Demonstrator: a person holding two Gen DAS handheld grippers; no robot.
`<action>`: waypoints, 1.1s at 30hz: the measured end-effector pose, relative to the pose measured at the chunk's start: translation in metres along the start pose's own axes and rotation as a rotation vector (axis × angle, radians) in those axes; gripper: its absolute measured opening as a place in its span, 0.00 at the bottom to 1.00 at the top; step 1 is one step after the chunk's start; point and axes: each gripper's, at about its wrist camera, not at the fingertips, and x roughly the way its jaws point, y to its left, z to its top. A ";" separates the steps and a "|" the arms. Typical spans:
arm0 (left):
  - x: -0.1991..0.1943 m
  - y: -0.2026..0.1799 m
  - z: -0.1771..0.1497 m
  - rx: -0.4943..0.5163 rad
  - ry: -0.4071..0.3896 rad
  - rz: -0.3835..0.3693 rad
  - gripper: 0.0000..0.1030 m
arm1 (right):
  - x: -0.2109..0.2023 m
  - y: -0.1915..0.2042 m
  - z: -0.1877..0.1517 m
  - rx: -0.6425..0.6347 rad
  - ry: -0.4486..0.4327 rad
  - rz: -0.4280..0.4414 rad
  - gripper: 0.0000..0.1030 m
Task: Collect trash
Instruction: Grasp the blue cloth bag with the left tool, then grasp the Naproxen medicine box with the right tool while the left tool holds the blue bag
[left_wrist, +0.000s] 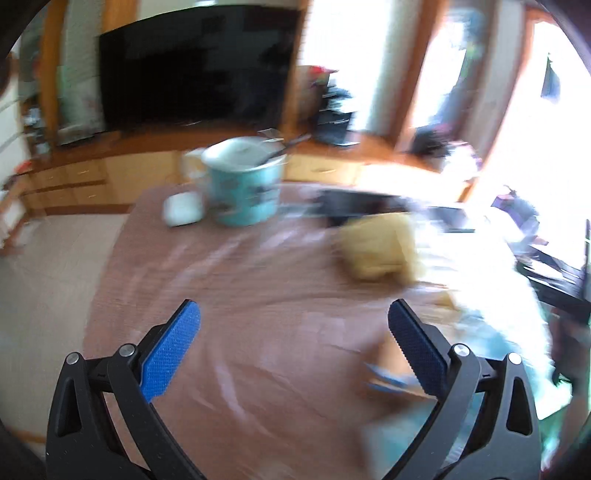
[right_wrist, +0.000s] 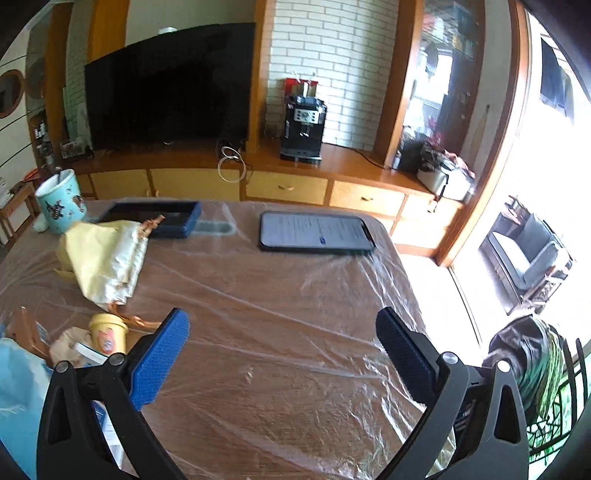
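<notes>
A crumpled yellow paper bag (right_wrist: 105, 256) lies on the plastic-covered wooden table (right_wrist: 277, 314), left of my right gripper (right_wrist: 282, 325), which is open and holds nothing. Beside that gripper's left finger stands a small yellow cup (right_wrist: 108, 334) with crumpled wrappers (right_wrist: 72, 347), and a blue plastic bag (right_wrist: 18, 387) fills the left edge. The left wrist view is blurred by motion. There my left gripper (left_wrist: 293, 314) is open and empty over the table (left_wrist: 240, 295), with the yellow bag (left_wrist: 376, 247) ahead to the right.
A teal mug (left_wrist: 245, 184) with a spoon and a small white case (left_wrist: 183, 208) stand at the far left. A phone (right_wrist: 316, 230) and a dark tablet (right_wrist: 155, 218) lie at the far side. Behind are a TV (right_wrist: 170, 85) and coffee machine (right_wrist: 303, 127).
</notes>
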 end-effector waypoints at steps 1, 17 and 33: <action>-0.013 -0.014 -0.002 0.035 0.001 -0.073 0.99 | -0.001 0.006 0.006 -0.016 -0.003 0.030 0.96; 0.026 -0.113 -0.041 0.125 0.232 -0.344 0.99 | 0.077 0.123 0.070 -0.072 0.225 0.303 0.96; 0.035 -0.121 -0.047 0.143 0.272 -0.355 0.99 | -0.013 0.070 0.009 0.023 0.098 0.217 0.96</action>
